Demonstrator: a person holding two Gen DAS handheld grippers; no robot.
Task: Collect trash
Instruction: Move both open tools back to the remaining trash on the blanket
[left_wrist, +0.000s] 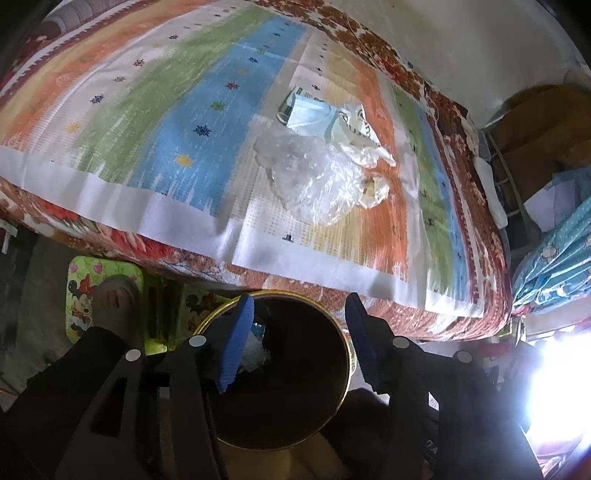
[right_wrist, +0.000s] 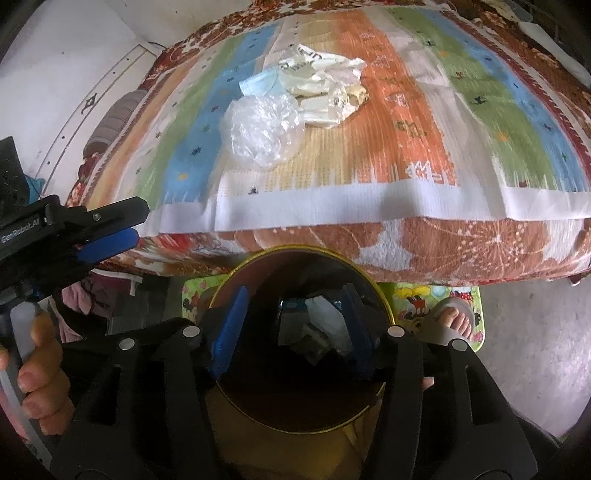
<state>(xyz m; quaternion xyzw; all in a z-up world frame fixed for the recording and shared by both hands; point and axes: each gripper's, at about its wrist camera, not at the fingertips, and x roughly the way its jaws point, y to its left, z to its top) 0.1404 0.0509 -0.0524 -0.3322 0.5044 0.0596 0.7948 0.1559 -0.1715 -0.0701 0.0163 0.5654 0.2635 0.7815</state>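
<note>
I've got the bed (left_wrist: 155, 110) filling most of both views, spread with a striped cloth of orange, green, blue and white over a rust-red floral cover. Below its edge sits the round dark bin with a gold rim (left_wrist: 280, 373), standing on the floor beside a green cartoon-print mat (left_wrist: 79, 291) with a person's bare foot in a sandal (left_wrist: 116, 295) on it.

On the bed, well back from the edge, the trash pile lies together: a crumpled clear plastic bag (left_wrist: 314, 181) nearest me, a white printed plastic bag (left_wrist: 356, 133) touching it behind, a pale blue face mask (left_wrist: 308, 118) at the far side, and a small yellowish scrap (left_wrist: 375, 186) just beside the clear bag.

My left tongs (left_wrist: 299, 339) hang over the bin mouth, blue pads parted about halfway, nothing between them. My right tongs (right_wrist: 293, 325) hang over the same bin, also parted and empty. Inside the bin I see white and clear scraps (right_wrist: 325, 317) lying at the bottom.

In the right wrist view a hand (right_wrist: 40, 373) grips the left handle.
</note>
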